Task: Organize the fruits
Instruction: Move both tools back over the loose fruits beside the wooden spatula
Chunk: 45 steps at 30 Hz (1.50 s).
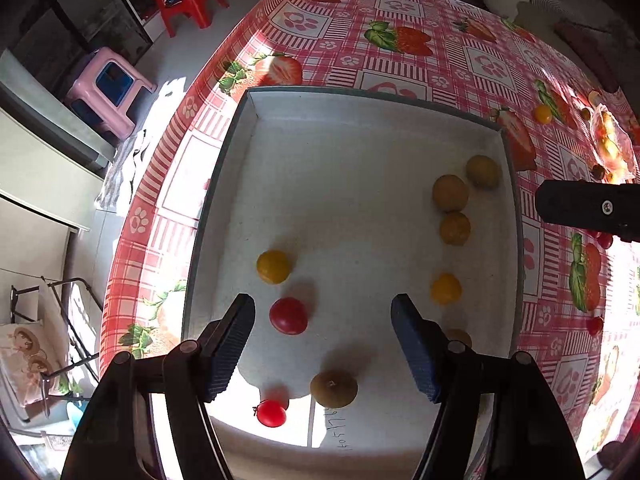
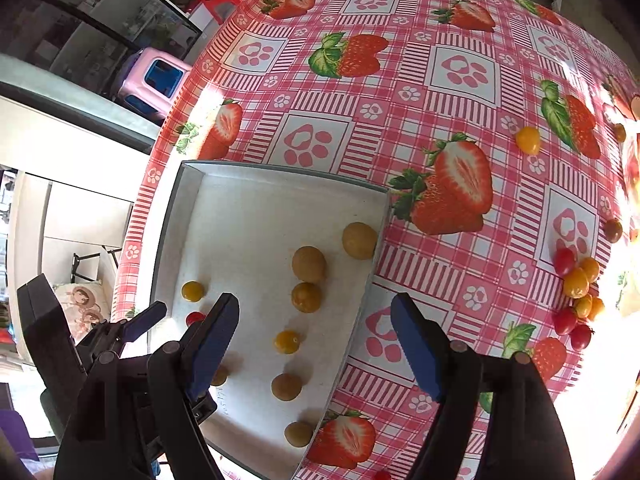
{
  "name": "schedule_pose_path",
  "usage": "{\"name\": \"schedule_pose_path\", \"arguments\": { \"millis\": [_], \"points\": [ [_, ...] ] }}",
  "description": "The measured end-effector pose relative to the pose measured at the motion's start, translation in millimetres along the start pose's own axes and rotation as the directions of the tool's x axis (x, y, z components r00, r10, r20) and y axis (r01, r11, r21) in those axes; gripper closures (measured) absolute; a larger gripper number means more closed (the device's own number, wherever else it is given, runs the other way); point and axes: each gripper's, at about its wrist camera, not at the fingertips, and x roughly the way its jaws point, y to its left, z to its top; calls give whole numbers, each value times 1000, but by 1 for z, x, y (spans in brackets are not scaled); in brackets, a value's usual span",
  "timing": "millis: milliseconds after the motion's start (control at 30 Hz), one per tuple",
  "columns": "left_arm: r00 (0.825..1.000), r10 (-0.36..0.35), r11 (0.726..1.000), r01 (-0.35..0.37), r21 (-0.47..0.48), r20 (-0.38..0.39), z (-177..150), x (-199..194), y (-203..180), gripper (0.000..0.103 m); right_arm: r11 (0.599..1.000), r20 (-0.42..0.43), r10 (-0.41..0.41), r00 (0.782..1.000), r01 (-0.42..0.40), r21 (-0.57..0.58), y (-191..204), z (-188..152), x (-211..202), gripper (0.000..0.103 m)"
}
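Note:
A white tray (image 1: 320, 128) with a grey rim lies on the strawberry tablecloth and holds several small round fruits. My left gripper (image 1: 323, 312) is open and empty, hovering over the tray's near end. A red tomato (image 1: 288, 315) lies just inside its left finger; a yellow one (image 1: 273, 266) is beyond, a brown fruit (image 1: 334, 389) and another red tomato (image 1: 271, 413) nearer. Brownish fruits (image 1: 450, 193) sit at the tray's right side. My right gripper (image 2: 315, 312) is open and empty above the tray's right rim (image 2: 368, 292). Loose red and yellow tomatoes (image 2: 576, 282) lie on the cloth at right.
A single yellow tomato (image 2: 528, 140) lies farther back on the cloth. A plastic bag of fruit (image 1: 610, 144) sits at the table's right edge. The table edge drops off left of the tray; a pink stool (image 1: 108, 88) and red chair (image 1: 188, 0) stand on the floor.

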Motion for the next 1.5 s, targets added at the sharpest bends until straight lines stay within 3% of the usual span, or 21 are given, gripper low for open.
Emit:
{"name": "schedule_pose_path", "arguments": {
  "millis": [467,767,967,1167,1500],
  "points": [
    [995,-96,977,96,191,-11,-25,-29,-102,31,963,-14,-115,993,115,246,-130,-88,-41,21],
    [986,-157,943,168,287,-60,-41,-26,-185,31,863,-4,-270,963,243,442,-239,-139,-84,21],
    [981,-177,928,194,317,-84,-48,-17,-231,31,804,2,-323,947,273,528,-291,-163,-103,21],
    [985,-147,932,167,322,-88,-50,-2,-258,31,761,27,-349,937,267,591,-327,-175,-114,22],
    [992,-96,952,116,283,-85,-53,16,-265,31,776,43,-372,927,286,563,-360,-157,-108,47]
  ]
}}
